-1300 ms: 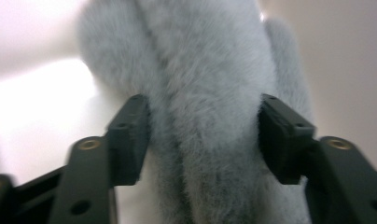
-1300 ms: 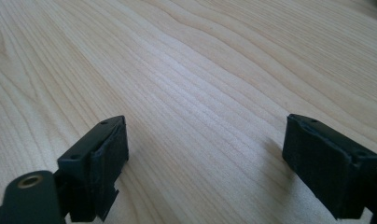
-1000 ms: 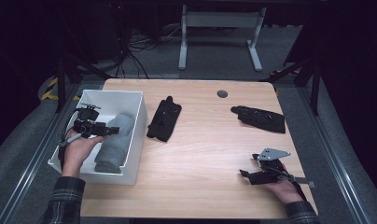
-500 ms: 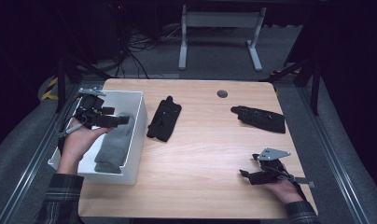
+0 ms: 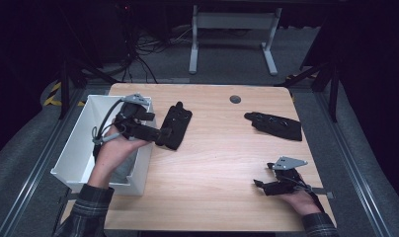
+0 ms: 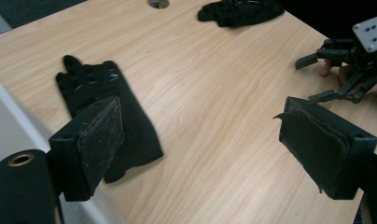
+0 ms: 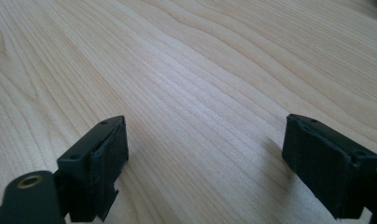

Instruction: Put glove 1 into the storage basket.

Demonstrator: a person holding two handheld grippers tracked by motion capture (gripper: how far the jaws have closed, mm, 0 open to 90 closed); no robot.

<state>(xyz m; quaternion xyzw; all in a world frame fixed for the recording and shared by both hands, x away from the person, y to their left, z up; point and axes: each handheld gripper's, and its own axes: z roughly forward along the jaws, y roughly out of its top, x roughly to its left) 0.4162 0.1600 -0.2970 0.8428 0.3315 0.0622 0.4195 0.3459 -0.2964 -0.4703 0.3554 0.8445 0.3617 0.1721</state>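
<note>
The bench point(image 5: 212, 163) is evenly lit from above while the surroundings stay very dim. Shadows are soft. In both gripper views the near jaws blur slightly.

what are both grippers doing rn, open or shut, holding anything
Left gripper: open, holding nothing, over the near end of a black glove.
Right gripper: open, holding nothing, low over bare table.

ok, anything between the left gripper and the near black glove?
Nothing visible. The left gripper, open, hovers right at the near glove, which lies flat on bare table beside the white bin. The other glove lies far off.
</note>
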